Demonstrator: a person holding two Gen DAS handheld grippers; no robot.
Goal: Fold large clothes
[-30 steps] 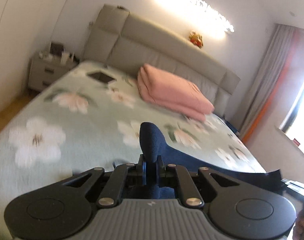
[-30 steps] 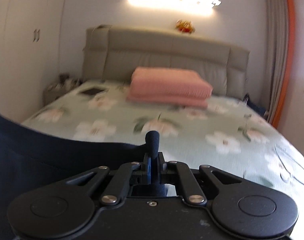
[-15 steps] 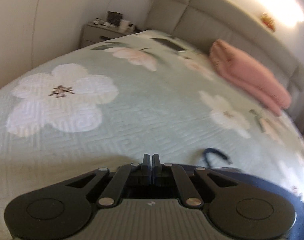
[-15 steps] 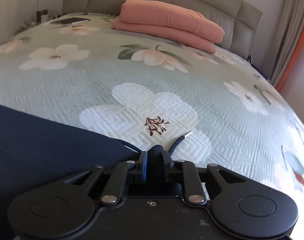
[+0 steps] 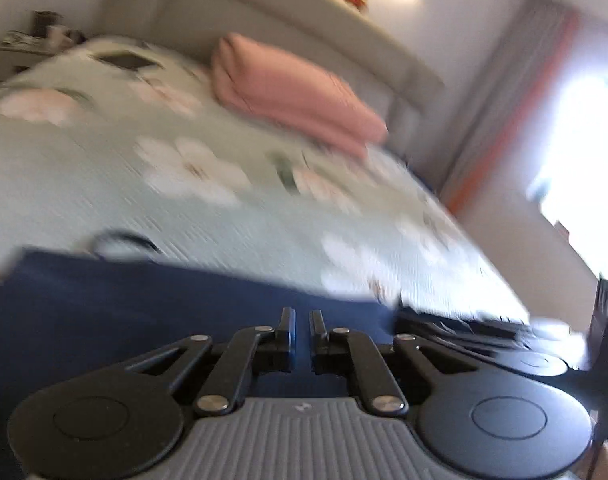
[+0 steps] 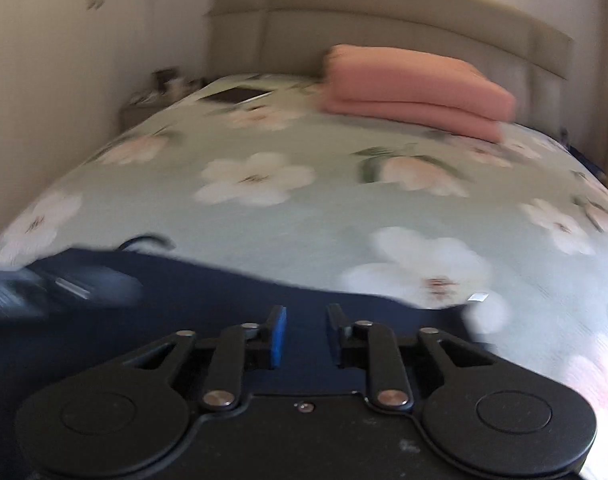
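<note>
Navy garment [image 5: 152, 304] is laid flat along the near edge of the bed [image 6: 304, 216]. Both left tongs [image 5: 300, 326] and right tongs [image 6: 305, 330] are spread, nothing pinched. Looks like one fold is laid down, more folding probably left.

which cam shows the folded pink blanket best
The right wrist view: the pink blanket sits nearly level there and both folded layers read clearly. The left wrist view shows it tilted and more blurred.
</note>
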